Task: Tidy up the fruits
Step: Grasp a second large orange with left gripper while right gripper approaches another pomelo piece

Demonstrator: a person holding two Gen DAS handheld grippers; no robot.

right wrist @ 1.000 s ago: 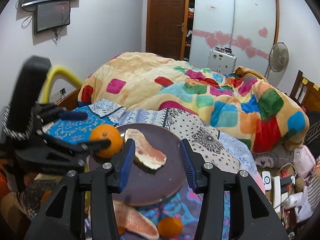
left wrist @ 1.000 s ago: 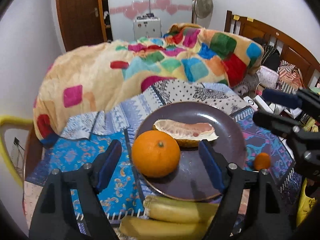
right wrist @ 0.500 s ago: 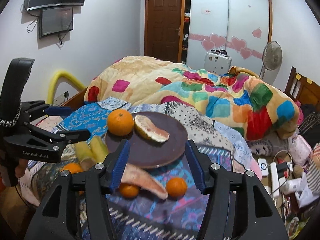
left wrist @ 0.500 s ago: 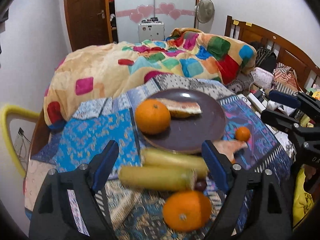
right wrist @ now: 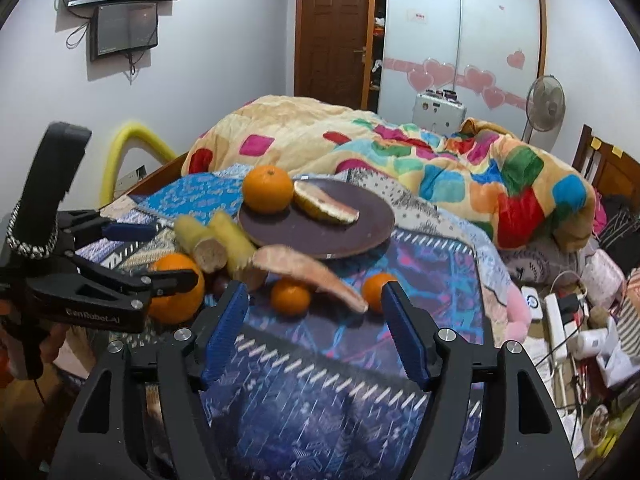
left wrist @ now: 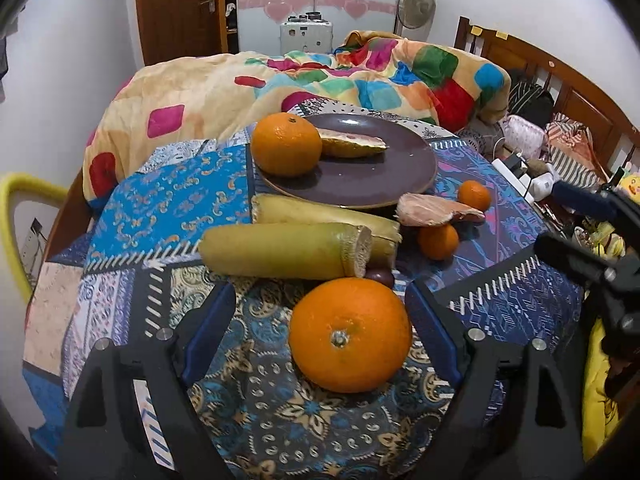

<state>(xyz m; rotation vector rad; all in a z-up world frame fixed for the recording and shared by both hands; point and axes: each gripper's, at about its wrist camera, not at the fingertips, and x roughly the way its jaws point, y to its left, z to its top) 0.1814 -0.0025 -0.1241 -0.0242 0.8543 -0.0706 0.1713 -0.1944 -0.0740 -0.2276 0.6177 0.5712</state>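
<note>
The left gripper [left wrist: 320,320] has its fingers spread around a large round orange [left wrist: 350,334] lying on the patterned blue bedspread [left wrist: 160,208]; the right pad sits just beside the fruit, contact unclear. Farther off lie two yellow-green cut cane stalks [left wrist: 280,250], then a dark purple round plate [left wrist: 360,176] carrying a second orange [left wrist: 286,144] and a pomelo wedge [left wrist: 352,144]. The right gripper [right wrist: 316,334], fingers spread and empty, hovers near two small tangerines [right wrist: 291,296] and a pink pomelo slice [right wrist: 308,270].

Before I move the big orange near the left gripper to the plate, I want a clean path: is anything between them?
Yes. Two sugarcane pieces lie crosswise between the big orange and the plate; carry it over them.
</note>
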